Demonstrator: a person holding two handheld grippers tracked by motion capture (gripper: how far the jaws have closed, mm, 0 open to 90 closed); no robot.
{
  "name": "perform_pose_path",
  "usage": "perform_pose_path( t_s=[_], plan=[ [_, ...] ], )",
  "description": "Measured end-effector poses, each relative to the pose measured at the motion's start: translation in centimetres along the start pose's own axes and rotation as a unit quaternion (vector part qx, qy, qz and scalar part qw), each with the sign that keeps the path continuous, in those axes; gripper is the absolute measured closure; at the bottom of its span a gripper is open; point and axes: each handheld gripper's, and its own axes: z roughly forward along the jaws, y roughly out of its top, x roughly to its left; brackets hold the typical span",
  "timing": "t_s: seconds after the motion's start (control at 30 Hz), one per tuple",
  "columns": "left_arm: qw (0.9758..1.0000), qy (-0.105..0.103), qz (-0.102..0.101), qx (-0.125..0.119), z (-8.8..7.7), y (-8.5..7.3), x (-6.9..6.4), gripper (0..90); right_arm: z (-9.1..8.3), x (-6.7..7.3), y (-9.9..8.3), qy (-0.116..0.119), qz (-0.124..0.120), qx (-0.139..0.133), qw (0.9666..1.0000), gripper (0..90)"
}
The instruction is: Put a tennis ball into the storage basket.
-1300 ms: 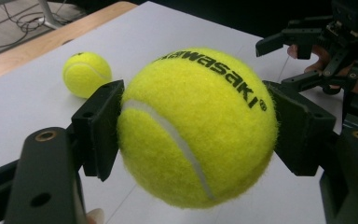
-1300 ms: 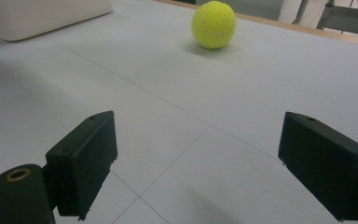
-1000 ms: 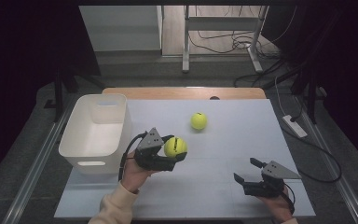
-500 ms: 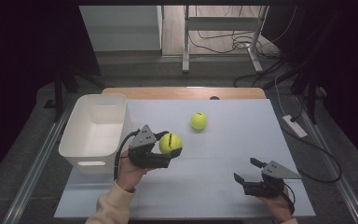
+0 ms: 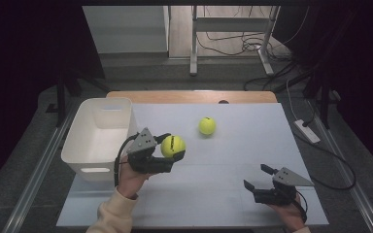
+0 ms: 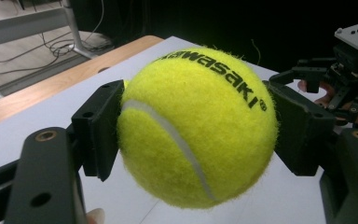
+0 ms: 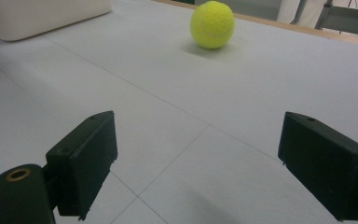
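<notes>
The big white table (image 5: pixel 213 194) holds everything. At its left edge sits a white bin (image 5: pixel 99 136), open on top and with nothing inside that I can see, so it looks ready to take balls. The left gripper (image 5: pixel 172 155) is up in the air just right of the bin, near the person. Its jaws squeeze a yellow tennis ball (image 6: pixel 198 126) from both sides, one pad on each side, so the ball cannot roll or drop. I think the ball is on its way to the bin, because the bin is so close. The right gripper (image 5: pixel 258 178) rests low at the near right, jaws wide apart with nothing between them, waiting. A second tennis ball (image 5: pixel 207 125) lies on the table farther off, in the middle, alone.
</notes>
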Motion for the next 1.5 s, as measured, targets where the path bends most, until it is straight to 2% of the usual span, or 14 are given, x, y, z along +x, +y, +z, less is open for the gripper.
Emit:
perform_pose_path(
  t_s=[0.63,1.03,1.27,1.5],
  plan=[
    [0.9993,0.019,-0.006,-0.030,-1.9,0.4,0.7,26.7,0.0,0.0,0.0,0.000,-0.001,0.000,1.0000,11.9],
    [0.9986,0.034,-0.009,-0.039,-2.6,0.5,1.1,26.7,0.0,0.0,0.1,0.000,-0.001,-0.002,1.0000,11.9],
    [0.9978,0.048,-0.009,-0.046,-3.2,1.1,1.3,26.7,-0.2,-0.2,0.1,-0.002,0.007,-0.008,0.9999,11.9],
    [0.9973,0.063,-0.005,-0.038,-3.4,2.0,1.9,26.7,0.0,-0.1,0.2,0.004,0.004,-0.009,0.9999,11.9]
  ],
)
